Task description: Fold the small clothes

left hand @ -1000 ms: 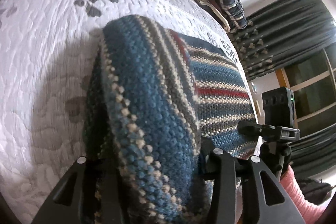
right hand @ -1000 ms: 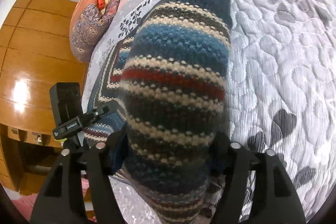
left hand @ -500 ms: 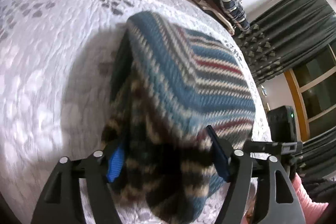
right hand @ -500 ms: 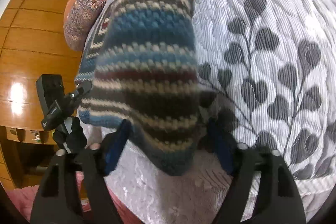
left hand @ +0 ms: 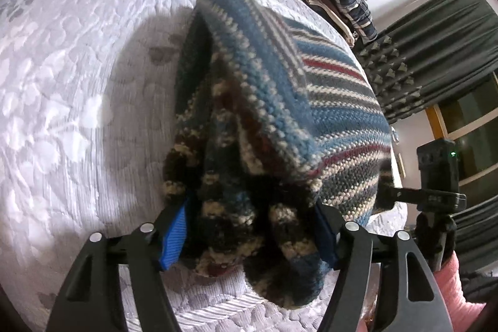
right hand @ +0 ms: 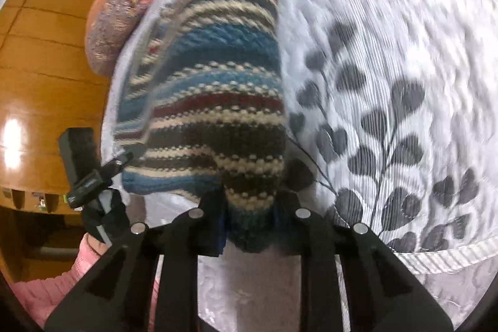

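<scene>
Knitted wool in blue, cream, grey and dark red stripes, the small sweater [left hand: 311,101] lies folded on the pale grey quilted bedspread with dark leaf prints [left hand: 62,89], its near end bunched up off the cover. Left gripper [left hand: 252,226], fingers well spread, has a thick wad of that knit between its blue pads. Right gripper [right hand: 249,217] pinches a narrower fold at the sweater's near corner [right hand: 246,176], beside the leaf print [right hand: 389,145].

Even daylight; strong fisheye bending with dark vignetted corners; motion blur smears the right view's bedspread [right hand: 389,30]; glare on the wooden cabinet [right hand: 14,142]
</scene>
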Motion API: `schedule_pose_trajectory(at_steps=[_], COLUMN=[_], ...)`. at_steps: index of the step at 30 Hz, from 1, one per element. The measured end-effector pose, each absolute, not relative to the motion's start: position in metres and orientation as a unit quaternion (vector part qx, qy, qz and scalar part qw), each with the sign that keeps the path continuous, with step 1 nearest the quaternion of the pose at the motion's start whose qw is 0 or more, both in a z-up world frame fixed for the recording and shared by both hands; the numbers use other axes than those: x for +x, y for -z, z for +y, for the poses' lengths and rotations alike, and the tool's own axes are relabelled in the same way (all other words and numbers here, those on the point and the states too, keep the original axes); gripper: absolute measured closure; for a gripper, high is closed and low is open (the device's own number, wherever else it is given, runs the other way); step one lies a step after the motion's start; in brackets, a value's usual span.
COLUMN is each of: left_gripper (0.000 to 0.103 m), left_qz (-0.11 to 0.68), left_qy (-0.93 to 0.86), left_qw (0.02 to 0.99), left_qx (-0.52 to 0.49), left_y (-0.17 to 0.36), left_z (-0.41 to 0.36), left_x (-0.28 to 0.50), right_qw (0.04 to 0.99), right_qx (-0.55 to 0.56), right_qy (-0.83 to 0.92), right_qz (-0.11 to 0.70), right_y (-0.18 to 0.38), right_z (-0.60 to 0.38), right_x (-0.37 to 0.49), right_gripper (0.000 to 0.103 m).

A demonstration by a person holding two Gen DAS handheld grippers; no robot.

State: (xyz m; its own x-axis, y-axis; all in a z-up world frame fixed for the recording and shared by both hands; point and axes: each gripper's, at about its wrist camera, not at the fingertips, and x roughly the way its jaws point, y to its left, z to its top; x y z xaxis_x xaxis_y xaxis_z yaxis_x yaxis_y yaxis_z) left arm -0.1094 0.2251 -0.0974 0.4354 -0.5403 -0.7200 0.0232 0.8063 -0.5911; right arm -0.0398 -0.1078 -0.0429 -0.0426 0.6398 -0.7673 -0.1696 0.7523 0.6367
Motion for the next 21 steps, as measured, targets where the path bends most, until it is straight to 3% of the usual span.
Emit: schedule_pose_trajectory(at_steps=[5,8,10,13,18,21], left_gripper=[0.034,0.034,0.032,0.031,0.029,0.029], left_qz=[0.504,0.506,0.506,0.504,0.502,0.504], left_qy=[0.174,0.154,0.135,0.101,0.043,0.015], left_qw=[0.807,0.814,0.820,0.830,0.839,0.842], left_qx=[-0.254,-0.240,-0.231,-0.217,-0.206,-0.192], left_y=[0.097,0.087,0.079,0.067,0.046,0.036], left_z=[0.227,0.222,0.219,0.217,0.210,0.203], left_x=[-0.111,-0.113,-0.117,-0.128,-0.147,-0.160], right_qw=[0.672,0.698,0.721,0.757,0.792,0.802], right_qx=[0.196,0.163,0.139,0.097,0.033,0.007], right_qy=[-0.300,-0.284,-0.266,-0.229,-0.176,-0.155], right_qz=[0.649,0.637,0.625,0.604,0.583,0.577], right_y=[0.054,0.039,0.025,0.006,-0.011,-0.017], right_z=[-0.114,-0.119,-0.119,-0.124,-0.123,-0.119], right_x=[-0.042,-0.052,-0.059,-0.071,-0.093,-0.106], right_gripper=[0.078,0.063,0.044,0.026,0.013,0.012])
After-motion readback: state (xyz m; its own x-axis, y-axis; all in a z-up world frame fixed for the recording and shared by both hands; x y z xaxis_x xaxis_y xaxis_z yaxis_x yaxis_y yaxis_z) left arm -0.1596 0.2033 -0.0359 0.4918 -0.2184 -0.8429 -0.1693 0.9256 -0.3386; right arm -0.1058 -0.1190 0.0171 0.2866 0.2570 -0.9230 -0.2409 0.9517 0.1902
